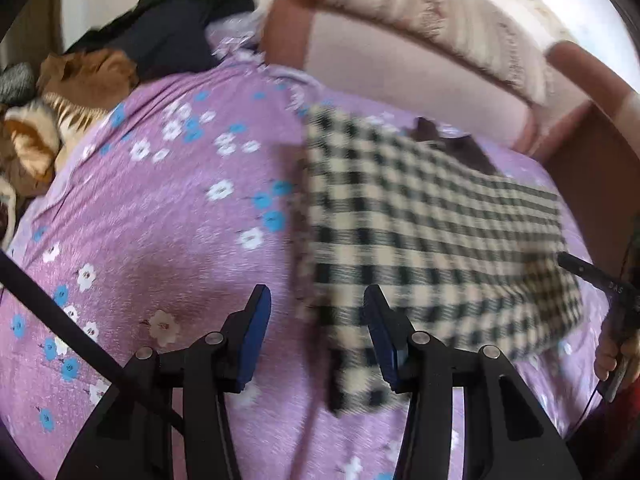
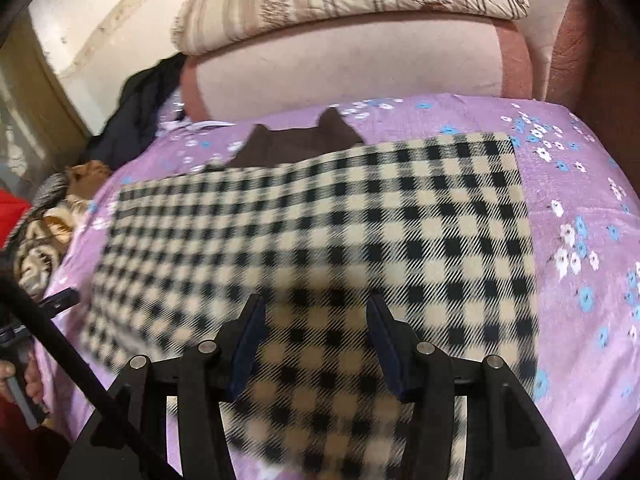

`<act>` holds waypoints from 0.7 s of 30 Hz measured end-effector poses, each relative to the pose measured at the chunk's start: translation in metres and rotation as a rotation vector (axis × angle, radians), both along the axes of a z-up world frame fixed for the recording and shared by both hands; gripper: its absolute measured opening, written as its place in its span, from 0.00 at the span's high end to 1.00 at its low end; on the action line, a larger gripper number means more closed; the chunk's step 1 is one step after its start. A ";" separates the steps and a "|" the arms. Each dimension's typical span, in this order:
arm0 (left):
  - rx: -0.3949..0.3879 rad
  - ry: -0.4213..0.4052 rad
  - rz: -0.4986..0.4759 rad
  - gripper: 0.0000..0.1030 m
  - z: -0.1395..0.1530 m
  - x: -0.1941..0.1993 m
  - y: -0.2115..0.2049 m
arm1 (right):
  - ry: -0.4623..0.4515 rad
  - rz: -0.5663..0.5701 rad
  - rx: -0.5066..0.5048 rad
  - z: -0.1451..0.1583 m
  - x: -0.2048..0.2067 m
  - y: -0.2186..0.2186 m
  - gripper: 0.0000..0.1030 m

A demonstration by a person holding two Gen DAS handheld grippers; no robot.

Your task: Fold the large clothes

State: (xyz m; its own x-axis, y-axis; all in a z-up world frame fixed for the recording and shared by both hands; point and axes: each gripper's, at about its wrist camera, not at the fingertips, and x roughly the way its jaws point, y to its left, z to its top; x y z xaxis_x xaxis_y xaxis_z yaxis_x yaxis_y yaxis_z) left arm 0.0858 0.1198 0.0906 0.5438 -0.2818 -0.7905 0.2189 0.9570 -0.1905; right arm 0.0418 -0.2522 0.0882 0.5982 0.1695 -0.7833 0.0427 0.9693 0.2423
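A black-and-cream checked garment (image 1: 420, 220) (image 2: 320, 220) lies folded flat on a purple flowered sheet (image 1: 160, 220) (image 2: 580, 184). A dark brown part (image 1: 452, 144) (image 2: 300, 144) sticks out from its far edge. My left gripper (image 1: 318, 304) hangs open over the garment's near left edge, and the cloth runs under the gap without being pinched. My right gripper (image 2: 316, 308) stands open low over the garment's near middle, and the blurred checked cloth passes beneath both fingers. The left wrist view shows the right gripper (image 1: 592, 276) at the garment's right edge.
A pink backrest (image 2: 340, 68) with a striped pillow (image 2: 340, 0) on top borders the far side. Dark clothes (image 1: 168, 28) and brown-gold fabric (image 1: 80, 76) are piled at the far left. A hand (image 2: 24, 376) holds the other gripper at the left edge.
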 end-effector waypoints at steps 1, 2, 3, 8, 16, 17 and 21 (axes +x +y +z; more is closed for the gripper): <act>0.001 -0.009 -0.017 0.54 0.001 -0.005 -0.004 | -0.002 0.023 0.009 0.001 -0.009 0.006 0.45; 0.009 -0.010 -0.034 0.54 0.001 -0.009 -0.009 | -0.001 0.039 0.011 0.000 -0.014 0.012 0.45; 0.028 0.004 -0.043 0.54 -0.003 -0.012 -0.016 | 0.009 0.062 0.011 -0.004 -0.021 0.019 0.45; 0.093 0.167 0.010 0.54 -0.045 -0.007 -0.020 | 0.123 0.086 -0.022 -0.046 -0.038 0.037 0.45; 0.066 0.094 0.066 0.54 -0.014 -0.039 -0.013 | 0.077 -0.017 0.070 -0.022 -0.069 0.001 0.44; 0.069 0.081 0.070 0.54 -0.010 -0.046 -0.014 | 0.069 -0.038 0.081 -0.019 -0.075 -0.005 0.44; 0.085 0.032 0.076 0.52 -0.001 -0.072 -0.021 | 0.031 -0.088 0.104 -0.011 -0.095 -0.022 0.44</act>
